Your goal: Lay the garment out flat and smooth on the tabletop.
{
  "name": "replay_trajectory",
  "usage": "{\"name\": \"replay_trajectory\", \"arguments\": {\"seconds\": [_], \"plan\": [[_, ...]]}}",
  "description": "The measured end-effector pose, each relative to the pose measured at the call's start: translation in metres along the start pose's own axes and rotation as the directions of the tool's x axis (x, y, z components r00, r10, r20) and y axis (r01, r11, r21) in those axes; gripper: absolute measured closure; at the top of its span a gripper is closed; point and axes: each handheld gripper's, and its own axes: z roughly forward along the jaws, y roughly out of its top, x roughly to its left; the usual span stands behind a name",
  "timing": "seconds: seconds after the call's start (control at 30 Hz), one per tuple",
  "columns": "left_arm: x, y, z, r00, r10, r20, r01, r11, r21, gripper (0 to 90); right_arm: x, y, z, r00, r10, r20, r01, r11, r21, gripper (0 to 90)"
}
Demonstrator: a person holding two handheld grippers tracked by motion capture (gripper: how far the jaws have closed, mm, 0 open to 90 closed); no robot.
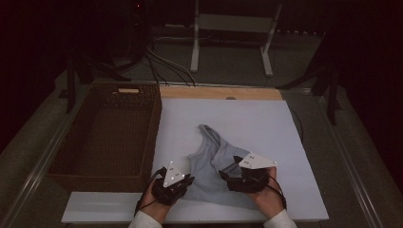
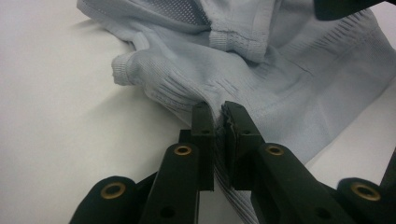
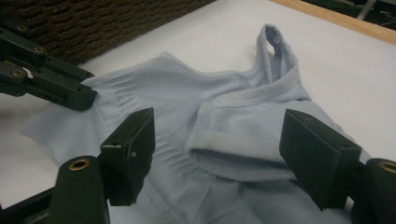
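Left gripper (image 2: pixel 217 122) pinching the hem of the pale blue ribbed knit top (image 1: pixel 214 166), which lies rumpled on the white board (image 1: pixel 266 123); right gripper (image 3: pixel 217 156) wide open over a folded strap. Risk: one-sided pull drags the fabric, bunching it further.

place: dim lab-style recording room | evidence: white board (image 1: pixel 266 123) laid as work surface over a wooden top (image 1: pixel 221 92); cables (image 1: pixel 166 66) trailing on grey floor; white metal stand legs (image 1: pixel 195 42) behind; dark tripod legs (image 1: pixel 71 80) beside
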Motion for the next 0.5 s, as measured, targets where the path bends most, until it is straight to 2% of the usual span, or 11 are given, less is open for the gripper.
{"name": "replay_trajectory", "arguments": {"seconds": [0.33, 0.5], "plan": [[-0.001, 0.000, 0.000, 1.0000, 0.001, 0.000, -0.001, 1.0000, -0.004, 83.7, 0.005, 0.002, 0.021, 0.9995, -0.031, -0.010, 0.032, 0.998, 0.056, 36.7], [-0.001, 0.000, 0.000, 1.0000, 0.001, 0.000, -0.001, 1.0000, -0.004, 83.7, 0.005, 0.000, 0.029, 0.9989, -0.047, -0.005, 0.047, 0.995, 0.086, 38.2]]}}
